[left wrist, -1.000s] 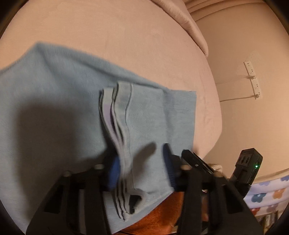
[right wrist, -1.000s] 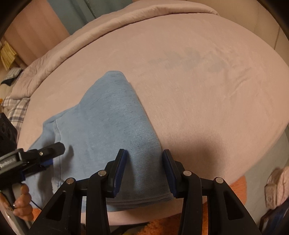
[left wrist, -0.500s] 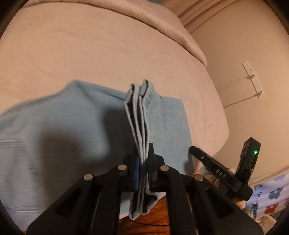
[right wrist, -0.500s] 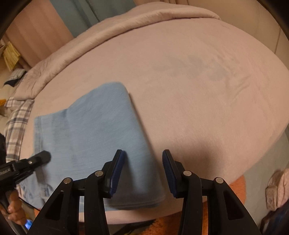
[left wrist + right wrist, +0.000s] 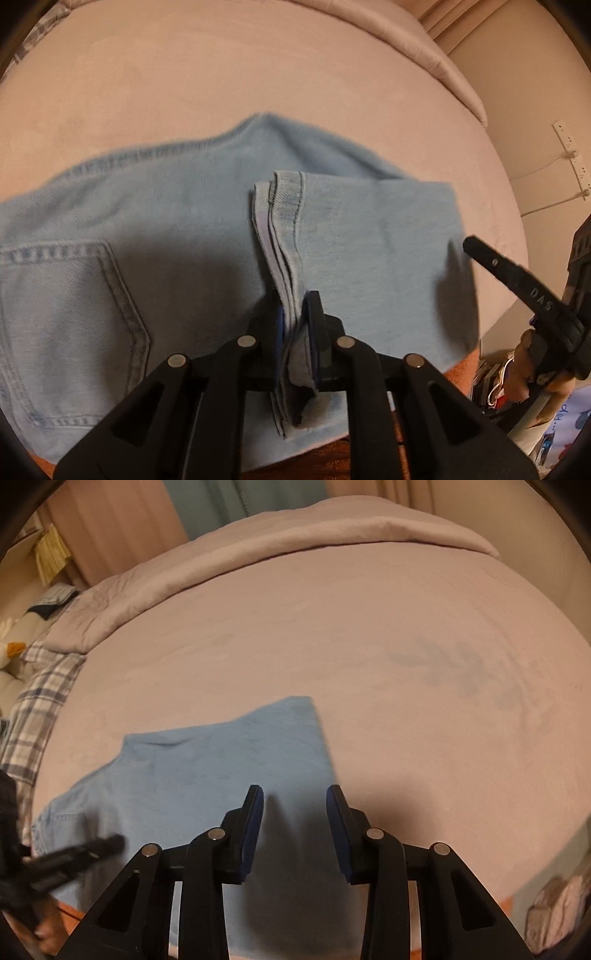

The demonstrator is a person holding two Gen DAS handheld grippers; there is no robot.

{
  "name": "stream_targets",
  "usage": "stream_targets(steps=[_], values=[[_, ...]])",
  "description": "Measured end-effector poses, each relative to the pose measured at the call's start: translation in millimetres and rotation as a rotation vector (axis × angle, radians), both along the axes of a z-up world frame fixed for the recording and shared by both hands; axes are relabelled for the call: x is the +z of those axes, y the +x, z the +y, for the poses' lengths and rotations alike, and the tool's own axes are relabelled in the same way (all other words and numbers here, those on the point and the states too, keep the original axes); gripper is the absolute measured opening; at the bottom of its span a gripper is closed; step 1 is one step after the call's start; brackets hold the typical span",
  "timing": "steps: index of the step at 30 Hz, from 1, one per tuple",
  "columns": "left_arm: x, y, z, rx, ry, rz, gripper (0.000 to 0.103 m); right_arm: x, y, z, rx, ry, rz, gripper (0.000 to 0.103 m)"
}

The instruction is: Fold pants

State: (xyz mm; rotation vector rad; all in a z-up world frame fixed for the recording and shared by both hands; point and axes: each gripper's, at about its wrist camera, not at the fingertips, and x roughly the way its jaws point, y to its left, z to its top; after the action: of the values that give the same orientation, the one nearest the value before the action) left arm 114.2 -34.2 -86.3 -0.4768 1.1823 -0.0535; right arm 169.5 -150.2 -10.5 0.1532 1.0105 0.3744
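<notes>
Lying near the bed's [image 5: 258, 92] front edge, light blue pants [image 5: 155, 236] are clenched at their stacked leg hems by the left tool [image 5: 297, 332]; the right tool [image 5: 294, 827] is held released above them, jaws just narrowing.

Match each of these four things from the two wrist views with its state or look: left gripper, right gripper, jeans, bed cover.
Column one:
1. left gripper
2. right gripper
3. jeans
4. bed cover

Column two:
A. plain pinkish, spread beneath everything
B. jaws apart, nothing between the pads
C. light blue denim, lying on the bed
D. jaws clamped on stacked hem layers

Pairs: 1-D, 2-B, 3-C, 4-A
</notes>
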Motion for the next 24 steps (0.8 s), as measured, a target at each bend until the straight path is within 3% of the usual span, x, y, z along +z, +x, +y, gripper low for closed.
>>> stream_targets(steps=[6,10,19,24], values=[[-4.8,5.5,6.1,0.013,-0.053,-0.006,0.015,-24.8,7.9,10.6,0.035,-0.018,0.067,0.038],[-5.6,-4.9,17.2,0.042,-0.091,-0.027,0.016,-25.9,3.7,13.4,0.047,-0.049,0.049,0.038],[-4.4,-15.3,13.1,0.046,-0.039,-0.113,0.017,-26.0,2.9,24.4,0.063,-0.123,0.028,0.038],[-7.9,-22.9,16.2,0.08,-0.048,-0.144,0.016,-27.8,0.9,23.5,0.054,-0.129,0.005,0.038]])
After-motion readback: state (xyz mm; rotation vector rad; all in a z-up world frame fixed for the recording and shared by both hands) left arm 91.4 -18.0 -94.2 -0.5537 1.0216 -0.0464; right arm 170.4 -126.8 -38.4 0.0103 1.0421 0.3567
